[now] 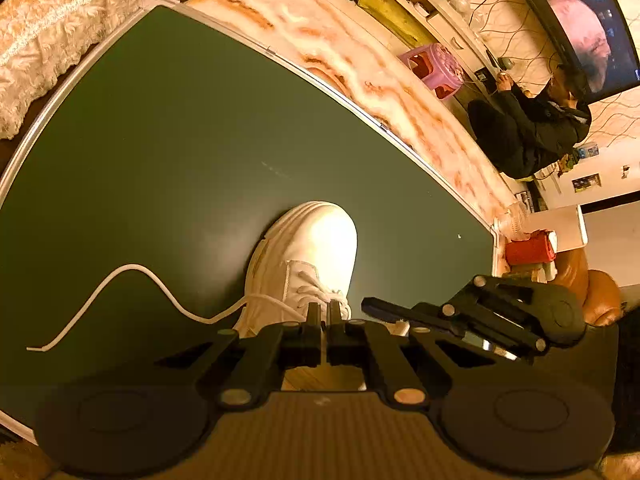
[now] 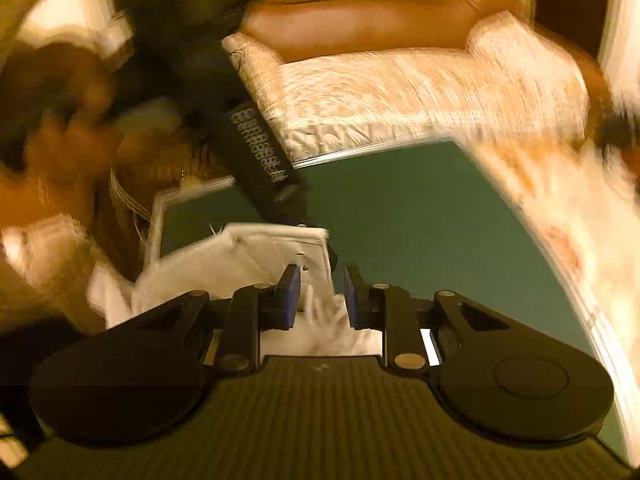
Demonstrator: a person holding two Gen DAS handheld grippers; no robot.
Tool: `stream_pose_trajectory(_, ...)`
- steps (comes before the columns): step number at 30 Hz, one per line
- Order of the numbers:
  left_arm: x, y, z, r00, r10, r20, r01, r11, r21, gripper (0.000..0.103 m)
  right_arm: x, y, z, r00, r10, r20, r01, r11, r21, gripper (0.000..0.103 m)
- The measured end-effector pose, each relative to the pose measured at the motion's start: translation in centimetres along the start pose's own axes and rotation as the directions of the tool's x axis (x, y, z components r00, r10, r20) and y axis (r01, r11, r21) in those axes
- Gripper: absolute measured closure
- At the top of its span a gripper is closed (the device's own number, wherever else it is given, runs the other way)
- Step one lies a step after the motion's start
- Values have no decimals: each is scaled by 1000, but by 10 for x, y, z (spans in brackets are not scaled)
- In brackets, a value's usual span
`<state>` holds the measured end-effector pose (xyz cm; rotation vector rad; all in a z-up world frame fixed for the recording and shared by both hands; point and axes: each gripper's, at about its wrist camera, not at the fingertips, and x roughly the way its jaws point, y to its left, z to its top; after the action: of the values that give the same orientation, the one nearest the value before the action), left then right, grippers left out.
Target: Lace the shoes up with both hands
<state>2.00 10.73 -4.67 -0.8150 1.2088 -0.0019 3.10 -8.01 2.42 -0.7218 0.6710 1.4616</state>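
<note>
A white shoe (image 1: 308,256) stands on the green mat (image 1: 160,160) with its toe pointing away from me. One white lace (image 1: 132,270) snakes left across the mat and its other end runs up to my left gripper (image 1: 324,310), which is shut on it above the eyelets. The right gripper (image 1: 400,314) reaches in from the right, beside the shoe. In the blurred right wrist view, the right gripper (image 2: 322,292) stands open over the shoe's upper (image 2: 260,252), with loose white laces below its jaws and nothing pinched. The left gripper's fingers (image 2: 260,156) slant down from the upper left.
The mat has a white frame and lies on a marbled floor (image 1: 360,68). A person in dark clothes (image 1: 528,128) sits at the far right near a purple stool (image 1: 436,68) and a television (image 1: 580,24). A lace-covered sofa (image 2: 400,92) borders the mat.
</note>
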Motion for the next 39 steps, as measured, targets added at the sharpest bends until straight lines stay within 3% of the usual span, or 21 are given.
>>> stream_pose_trajectory(2,-1,5,3,1000,-22,-17,22,1000,-7,103,0,6,1,999,36,4,-35,990,-138,77)
stream_pose_trajectory(3,-2,4,4,999,-25,-22,25,1000,6,103,1,4,3,999,54,-3,-54,987,-154,78)
stream_pose_trajectory(5,-2,2,3,1000,-11,-22,12,999,47,103,2,-5,8,994,104,-24,-107,984,-145,94)
stream_pose_trajectory(9,-1,3,2,999,-13,-33,15,999,51,103,4,-16,18,970,202,-134,-226,953,-199,97)
stream_pose_trajectory(14,-10,-5,-4,998,55,25,-57,994,89,103,13,-14,32,952,221,-211,-272,926,-260,99)
stream_pose_trajectory(16,-22,-6,-6,982,152,108,-164,980,116,103,18,-12,35,948,225,-224,-279,927,-252,99)
stream_pose_trajectory(18,-37,-5,-5,943,258,209,-289,948,134,103,20,-10,29,948,215,-235,-272,931,-245,99)
stream_pose_trajectory(19,-43,3,0,941,269,206,-296,949,112,103,19,-8,24,949,212,-233,-266,936,-230,99)
stream_pose_trajectory(23,-43,35,7,995,96,39,-95,995,-19,103,15,-13,22,957,210,-199,-241,959,-148,99)
stream_pose_trajectory(26,-35,46,2,998,-53,-25,49,989,-142,85,15,-14,24,959,204,-196,-231,964,-131,99)
stream_pose_trajectory(27,-33,45,0,998,-64,-22,60,986,-155,76,15,-14,24,959,202,-197,-229,965,-129,99)
stream_pose_trajectory(30,-24,41,-5,995,-95,-21,90,980,-176,76,14,-17,25,960,196,-199,-222,968,-117,98)
stream_pose_trajectory(32,-16,43,-5,994,-107,-30,100,977,-186,85,13,-17,25,962,191,-195,-215,971,-107,98)
stream_pose_trajectory(33,-13,43,-7,994,-105,-33,97,977,-188,97,14,-17,26,964,185,-189,-207,973,-105,97)
stream_pose_trajectory(37,-7,40,-9,994,-101,-32,94,981,-172,103,14,-15,26,970,168,-173,-188,976,-109,94)
stream_pose_trajectory(39,-5,34,-6,995,-95,-31,89,985,-146,103,13,-13,26,972,170,-165,-192,973,-126,88)
